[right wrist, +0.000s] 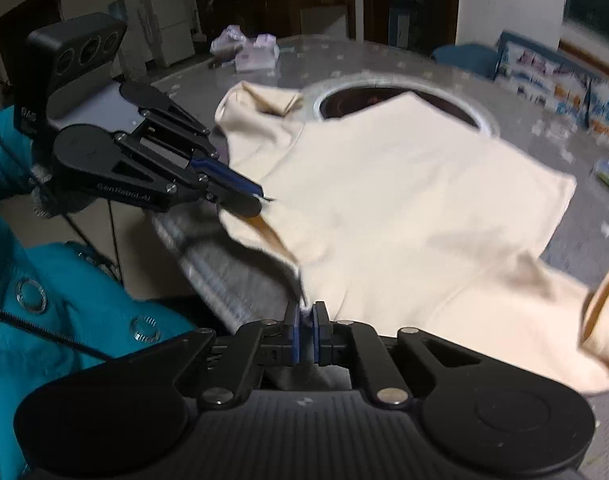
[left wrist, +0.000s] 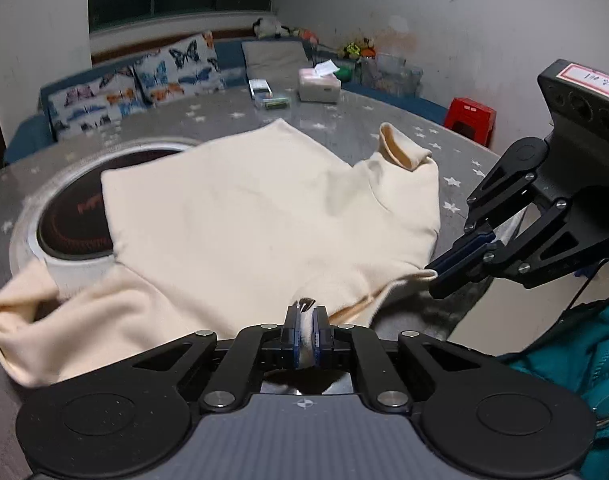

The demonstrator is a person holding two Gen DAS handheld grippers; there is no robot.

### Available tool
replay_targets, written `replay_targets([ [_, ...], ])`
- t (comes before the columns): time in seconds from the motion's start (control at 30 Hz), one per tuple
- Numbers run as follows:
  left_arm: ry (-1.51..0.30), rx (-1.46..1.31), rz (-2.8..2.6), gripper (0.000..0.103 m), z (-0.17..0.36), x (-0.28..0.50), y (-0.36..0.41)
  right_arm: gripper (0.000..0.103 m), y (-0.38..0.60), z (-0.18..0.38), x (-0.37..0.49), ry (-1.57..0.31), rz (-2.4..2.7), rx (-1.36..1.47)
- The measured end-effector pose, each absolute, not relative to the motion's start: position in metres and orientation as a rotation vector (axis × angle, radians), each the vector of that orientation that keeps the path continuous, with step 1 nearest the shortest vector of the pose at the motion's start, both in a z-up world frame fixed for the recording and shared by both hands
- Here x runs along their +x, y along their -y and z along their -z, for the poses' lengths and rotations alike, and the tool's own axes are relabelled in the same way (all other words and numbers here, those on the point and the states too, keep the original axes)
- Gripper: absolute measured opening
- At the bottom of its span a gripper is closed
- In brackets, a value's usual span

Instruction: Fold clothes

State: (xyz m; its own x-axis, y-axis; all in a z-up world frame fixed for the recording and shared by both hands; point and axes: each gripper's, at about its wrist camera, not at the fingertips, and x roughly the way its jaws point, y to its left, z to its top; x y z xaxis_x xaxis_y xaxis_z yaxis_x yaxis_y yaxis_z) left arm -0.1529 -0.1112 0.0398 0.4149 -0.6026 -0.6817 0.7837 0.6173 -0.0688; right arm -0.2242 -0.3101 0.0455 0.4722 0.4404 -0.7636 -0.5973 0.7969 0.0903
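Note:
A cream long-sleeved top [left wrist: 248, 216] lies spread on the grey star-patterned table [left wrist: 344, 120], partly over a round inset cooker. My left gripper [left wrist: 305, 312] is shut on the top's near edge. My right gripper [left wrist: 434, 276] is shut on the same edge further right. In the right wrist view the top [right wrist: 404, 208] fills the middle, my right gripper [right wrist: 306, 312] pinches its near edge, and my left gripper [right wrist: 260, 198] pinches it at the left. One sleeve [left wrist: 404, 152] lies at the far right, the other [left wrist: 32, 320] hangs at the near left.
The round cooker [left wrist: 72, 220] is set in the table under the top's left side. A tissue box [left wrist: 318, 86] and small boxes [left wrist: 266, 94] sit at the far edge. A sofa with butterfly cushions [left wrist: 144, 80] and a red stool [left wrist: 470, 118] stand beyond. Teal fabric [right wrist: 44, 320] is near me.

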Motion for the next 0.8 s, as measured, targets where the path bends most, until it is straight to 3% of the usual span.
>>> replay_targets([
  [0.23, -0.639, 0.213, 0.883, 0.010, -0.064, -0.137, 0.115, 0.016, 0.351, -0.066, -0.213, -0.791, -0.508, -0.059],
  [0.5, -0.682, 0.114, 0.904, 0.010, -0.047, -0.109, 0.166, 0.016, 0.416, -0.033, -0.173, -0.774, -0.201, 0.135],
  [0.8, -0.764, 0.162, 0.991, 0.011, -0.022, -0.119, 0.199, 0.016, 0.476, -0.017, -0.160, -0.734, 0.061, 0.124],
])
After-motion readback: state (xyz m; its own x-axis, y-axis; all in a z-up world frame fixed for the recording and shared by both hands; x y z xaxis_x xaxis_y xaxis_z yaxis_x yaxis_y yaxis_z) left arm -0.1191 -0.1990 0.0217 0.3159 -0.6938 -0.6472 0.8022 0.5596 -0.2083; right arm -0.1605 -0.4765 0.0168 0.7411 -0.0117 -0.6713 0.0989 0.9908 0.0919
